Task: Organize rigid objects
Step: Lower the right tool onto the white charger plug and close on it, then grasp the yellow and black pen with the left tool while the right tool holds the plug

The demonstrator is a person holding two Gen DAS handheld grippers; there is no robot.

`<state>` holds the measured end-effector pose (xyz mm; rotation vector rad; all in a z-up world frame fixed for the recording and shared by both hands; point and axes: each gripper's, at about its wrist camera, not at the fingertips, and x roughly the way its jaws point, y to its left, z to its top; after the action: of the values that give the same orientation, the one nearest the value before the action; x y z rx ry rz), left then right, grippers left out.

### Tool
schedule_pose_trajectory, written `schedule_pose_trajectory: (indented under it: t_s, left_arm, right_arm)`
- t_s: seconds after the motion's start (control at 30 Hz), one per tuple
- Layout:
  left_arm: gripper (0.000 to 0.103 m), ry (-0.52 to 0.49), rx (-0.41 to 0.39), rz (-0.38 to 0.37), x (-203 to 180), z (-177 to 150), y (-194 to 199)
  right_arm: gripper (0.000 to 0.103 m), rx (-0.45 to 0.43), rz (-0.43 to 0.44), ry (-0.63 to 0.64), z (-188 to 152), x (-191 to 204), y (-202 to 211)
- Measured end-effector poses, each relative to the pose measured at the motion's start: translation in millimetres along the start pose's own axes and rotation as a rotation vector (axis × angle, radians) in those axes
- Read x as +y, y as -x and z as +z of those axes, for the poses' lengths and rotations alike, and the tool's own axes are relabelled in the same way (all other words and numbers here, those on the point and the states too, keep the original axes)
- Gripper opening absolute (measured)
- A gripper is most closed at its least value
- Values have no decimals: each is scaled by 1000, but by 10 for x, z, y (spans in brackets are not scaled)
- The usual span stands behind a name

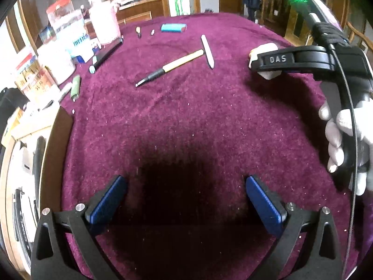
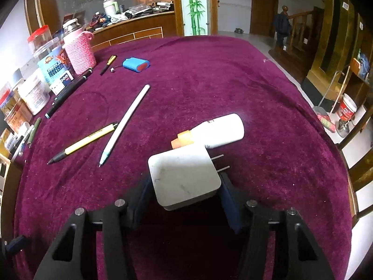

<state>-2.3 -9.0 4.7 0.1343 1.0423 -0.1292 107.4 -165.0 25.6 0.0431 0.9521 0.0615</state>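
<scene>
My right gripper (image 2: 185, 187) is shut on a white plug charger (image 2: 184, 177), its two prongs pointing right, held just above the purple cloth. Just beyond it lies a white glue bottle (image 2: 219, 131) with an orange cap. A yellow-and-black pen (image 2: 84, 142) and a white pen (image 2: 126, 121) lie to the left, tips toward me. A blue battery pack (image 2: 136, 64) lies farther back. My left gripper (image 1: 185, 200) is open and empty over bare cloth. In the left wrist view the right gripper (image 1: 263, 61) holds the charger at the right, and both pens (image 1: 170, 66) lie ahead.
Jars, boxes and a pink knitted bottle (image 2: 79, 49) crowd the table's left edge, with a long black pen (image 2: 67, 93) and a green marker (image 1: 75, 87) beside them. A small yellow-black pen (image 2: 108, 64) lies near the battery pack. The table edge drops off right.
</scene>
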Motion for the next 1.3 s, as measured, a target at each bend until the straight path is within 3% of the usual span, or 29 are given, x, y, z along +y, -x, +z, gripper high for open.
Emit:
schedule_pose_trajectory:
  t_s: [0.07,0.23,0.33,0.53,0.7,0.77,0.83,1.0,1.1,1.17,1.3]
  left_arm:
    - [102,62,38,-56,109,24,-18]
    - [102,111,-28,-99,287,117,218]
    - [103,129,-64,-89,393,276,322]
    - [103,39,-84,-34,409,807,144]
    - [101,-159,-45,0,220,1193,-309]
    - [78,-212,-30,-10,172,1303,-445]
    - [67,-230,-5,-31,161,1393,-562]
    - [66,-282,-13,-54,151,1491,-765]
    - [65,-247,-20,-95,218,1512,-800]
    - [46,-202,-19,-169,275,1508,-805]
    - [19,-197,-20,-126,255,1486,-773]
  right_arm:
    - [59,1,25,-8,-8,-18,22]
    - [59,-19,83,-66,5,-124,144]
    - [59,-22,104,-97,11,-175,174]
    - [59,20,157,-146,-10,-254,99]
    - [59,28,186,-173,-13,-292,77]
    - [59,30,193,-180,-10,-304,70]
    - [59,31,197,-185,-7,-306,67]
    - [59,31,205,-197,-2,-326,61]
    - [59,30,203,-198,-3,-327,62]
    - [59,28,202,-197,-6,-326,65]
    - [59,24,199,-196,-4,-317,62]
